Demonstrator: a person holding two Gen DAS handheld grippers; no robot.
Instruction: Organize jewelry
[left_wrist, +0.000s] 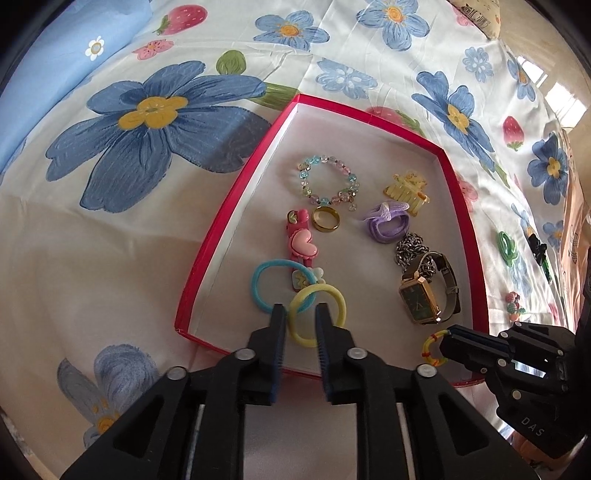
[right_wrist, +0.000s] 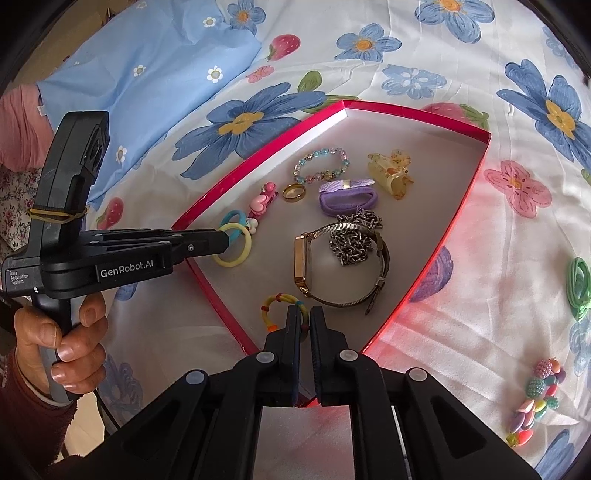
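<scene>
The left gripper (left_wrist: 301, 314), marked "GenRobot.AI", stands slightly spread over the flat-lying yellow hair tie (left_wrist: 317, 315). The right gripper (right_wrist: 304, 314) pinches an upright multicoloured hair tie (right_wrist: 275, 309) in the red box (right_wrist: 402, 110).

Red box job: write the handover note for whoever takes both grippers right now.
Left gripper: open, straddling the yellow hair tie lying in the red box.
Right gripper: shut on the multicoloured ring tie, low over the box's near corner.
Done: bracelet, gold ring, watch, chain, clips and ties are in the box.
Left: green tie and bead piece lie on the sheet outside.
</scene>
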